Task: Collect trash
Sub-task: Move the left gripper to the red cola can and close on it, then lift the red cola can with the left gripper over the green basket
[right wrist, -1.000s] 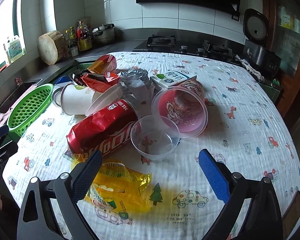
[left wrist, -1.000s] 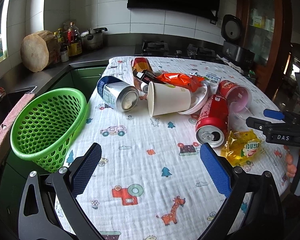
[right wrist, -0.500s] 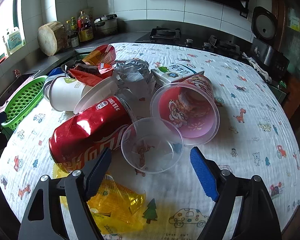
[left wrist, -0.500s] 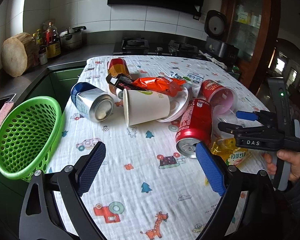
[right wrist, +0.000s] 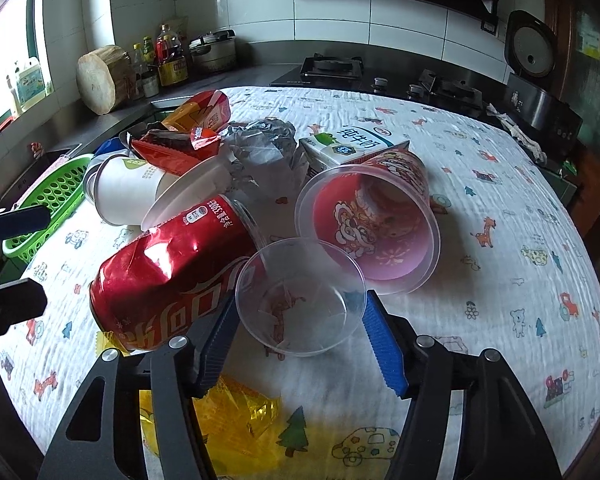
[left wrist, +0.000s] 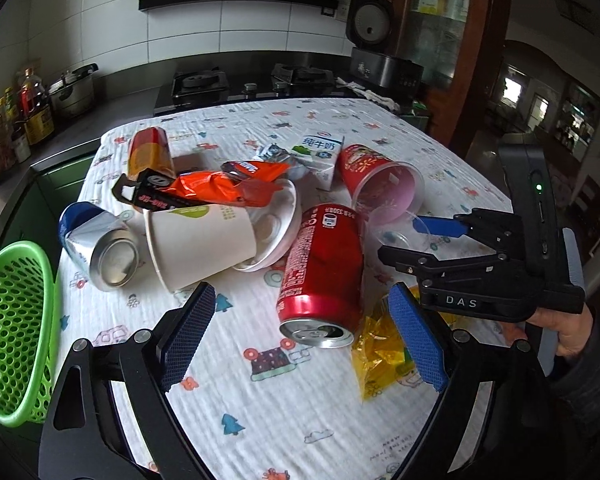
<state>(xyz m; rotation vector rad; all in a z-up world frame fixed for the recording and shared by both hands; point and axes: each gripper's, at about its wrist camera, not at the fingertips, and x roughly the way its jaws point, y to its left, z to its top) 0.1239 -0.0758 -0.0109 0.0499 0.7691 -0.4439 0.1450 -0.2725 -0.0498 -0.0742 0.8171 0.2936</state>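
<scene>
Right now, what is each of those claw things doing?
Left gripper: open, holding nothing.
Right gripper: open, jaws either side of the clear plastic cup, not yet clamped.

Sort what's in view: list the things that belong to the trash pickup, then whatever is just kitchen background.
Part of the job:
red cola can
clear plastic cup
red printed cup
white paper cup
yellow wrapper
milk carton
green basket

Just lying about:
rice cooker
wooden block

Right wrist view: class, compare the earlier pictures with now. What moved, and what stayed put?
The right gripper advanced and narrowed until its fingers flank the clear plastic cup; no firm grip shows yet. The left gripper edged toward the red can. The trash lies unmoved.
</scene>
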